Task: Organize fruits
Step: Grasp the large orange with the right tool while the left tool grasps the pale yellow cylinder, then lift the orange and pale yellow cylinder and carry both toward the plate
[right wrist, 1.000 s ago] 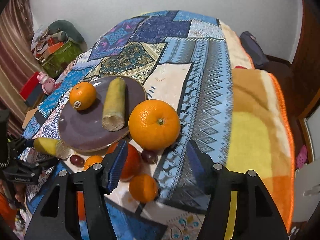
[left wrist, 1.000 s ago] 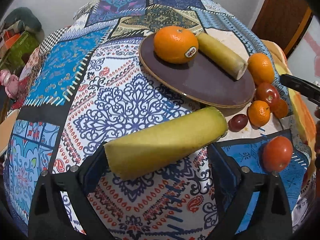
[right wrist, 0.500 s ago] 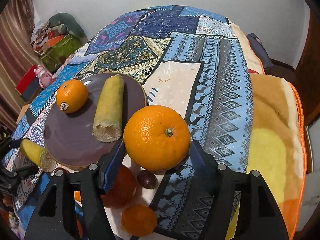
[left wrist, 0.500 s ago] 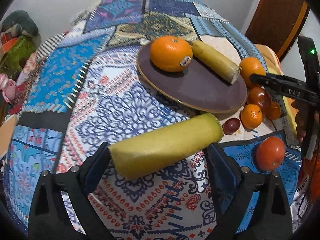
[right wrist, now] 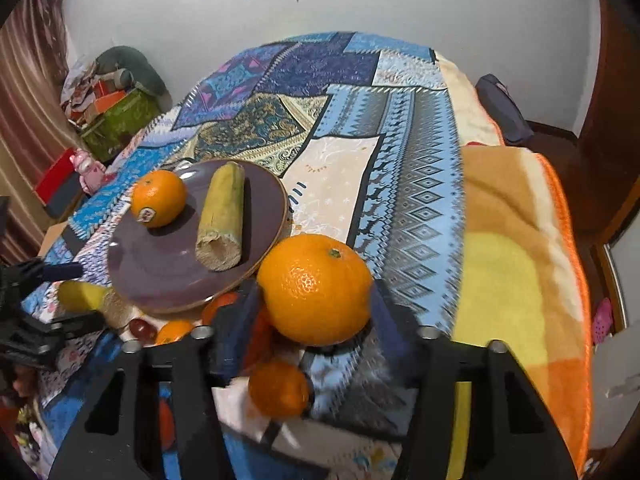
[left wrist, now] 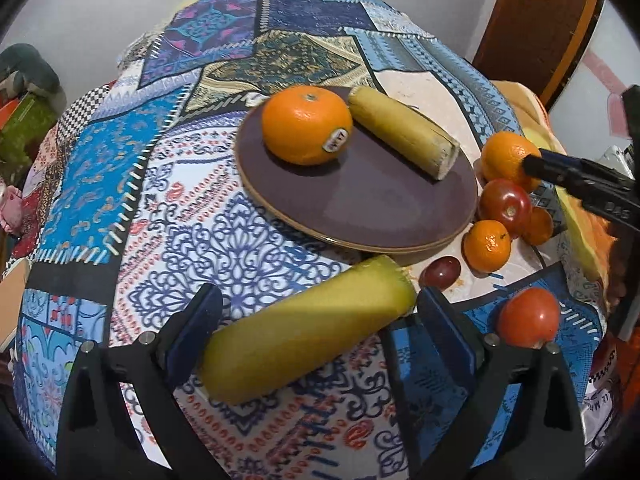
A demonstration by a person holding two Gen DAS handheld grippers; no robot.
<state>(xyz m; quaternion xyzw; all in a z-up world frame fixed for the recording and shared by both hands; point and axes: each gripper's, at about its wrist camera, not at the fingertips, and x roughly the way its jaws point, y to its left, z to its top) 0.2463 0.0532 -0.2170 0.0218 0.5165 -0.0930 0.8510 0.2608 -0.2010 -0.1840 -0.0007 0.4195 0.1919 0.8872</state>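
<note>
My left gripper (left wrist: pixel 320 316) is shut on a yellow-green cut fruit piece (left wrist: pixel 308 328), held crosswise above the patterned cloth, just in front of the brown plate (left wrist: pixel 360 208). On the plate lie a stickered orange (left wrist: pixel 306 124) and a second yellow-green piece (left wrist: pixel 404 132). My right gripper (right wrist: pixel 316 312) is closing its jaws on a large orange (right wrist: pixel 316 288) at the plate's (right wrist: pixel 160 264) right rim; both pads touch its sides. In the left wrist view that orange (left wrist: pixel 504 156) shows with a right fingertip (left wrist: pixel 536 164) against it.
Beside the plate lie two tomatoes (left wrist: pixel 506 204) (left wrist: pixel 528 318), a small mandarin (left wrist: pixel 487 246) and a dark grape (left wrist: pixel 441 272). Another mandarin (right wrist: pixel 280 388) sits under my right gripper. An orange-and-yellow blanket (right wrist: pixel 520 240) covers the right side. Boxes (right wrist: pixel 120 116) stand far left.
The right jaws have narrowed from standing wide around the large orange to touching it. The left gripper has shifted slightly with the yellow-green piece still in it.
</note>
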